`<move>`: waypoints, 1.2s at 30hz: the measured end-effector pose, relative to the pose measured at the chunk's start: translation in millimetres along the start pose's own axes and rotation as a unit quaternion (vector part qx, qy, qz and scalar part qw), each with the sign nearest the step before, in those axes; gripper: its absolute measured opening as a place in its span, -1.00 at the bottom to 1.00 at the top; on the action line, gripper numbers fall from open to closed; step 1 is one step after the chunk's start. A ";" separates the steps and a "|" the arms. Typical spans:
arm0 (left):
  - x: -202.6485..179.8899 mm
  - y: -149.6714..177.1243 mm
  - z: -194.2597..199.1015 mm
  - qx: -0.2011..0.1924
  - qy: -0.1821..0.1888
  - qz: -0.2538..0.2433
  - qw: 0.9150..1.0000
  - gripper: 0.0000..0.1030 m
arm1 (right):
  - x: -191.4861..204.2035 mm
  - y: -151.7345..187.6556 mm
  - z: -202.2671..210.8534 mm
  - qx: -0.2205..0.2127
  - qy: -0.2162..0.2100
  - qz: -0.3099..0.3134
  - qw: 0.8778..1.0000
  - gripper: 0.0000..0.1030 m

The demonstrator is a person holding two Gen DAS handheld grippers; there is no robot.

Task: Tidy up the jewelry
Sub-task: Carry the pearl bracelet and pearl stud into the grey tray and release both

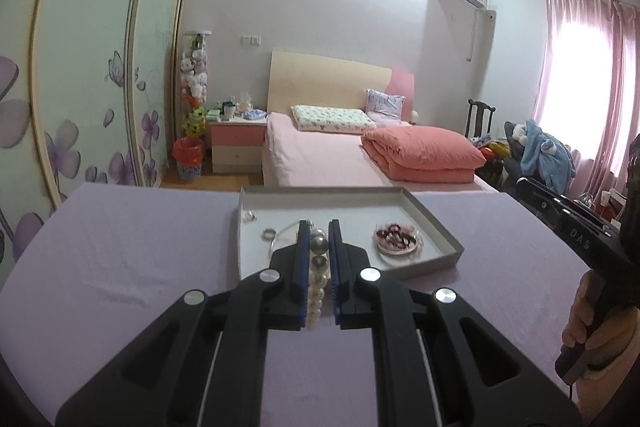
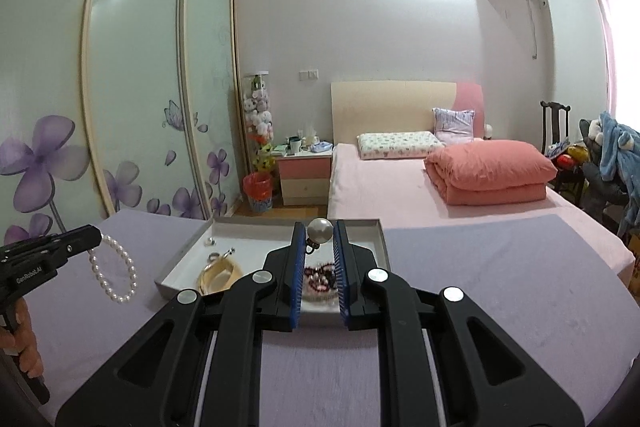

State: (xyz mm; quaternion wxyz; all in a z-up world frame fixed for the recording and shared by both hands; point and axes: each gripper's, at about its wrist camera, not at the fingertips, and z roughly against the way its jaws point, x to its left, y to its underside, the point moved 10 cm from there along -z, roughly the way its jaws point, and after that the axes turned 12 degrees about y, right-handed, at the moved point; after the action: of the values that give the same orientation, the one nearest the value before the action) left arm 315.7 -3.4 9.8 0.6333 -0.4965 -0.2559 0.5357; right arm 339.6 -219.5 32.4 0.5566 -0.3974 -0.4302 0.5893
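Pearls dangle in a loop from the clamped left gripper left of the tray, while the right gripper pinches a single pearl earring above it (a round bead could squirt free and roll).

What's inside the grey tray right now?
In the tray: a small dish of dark beads, a ring, a stud. The left gripper and its pearl bracelet hide the middle.
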 end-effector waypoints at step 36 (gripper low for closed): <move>38.6 -12.4 -147.7 0.024 0.012 0.033 0.999 -0.80 | 22.3 35.9 -133.8 0.076 -0.028 -0.037 0.996 -0.24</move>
State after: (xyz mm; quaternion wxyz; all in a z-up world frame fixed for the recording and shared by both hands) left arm 458.7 -19.0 -42.6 0.6300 -0.4959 -0.2189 0.5561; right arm 453.7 -189.0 -43.4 0.5939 -0.3212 -0.4142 0.6103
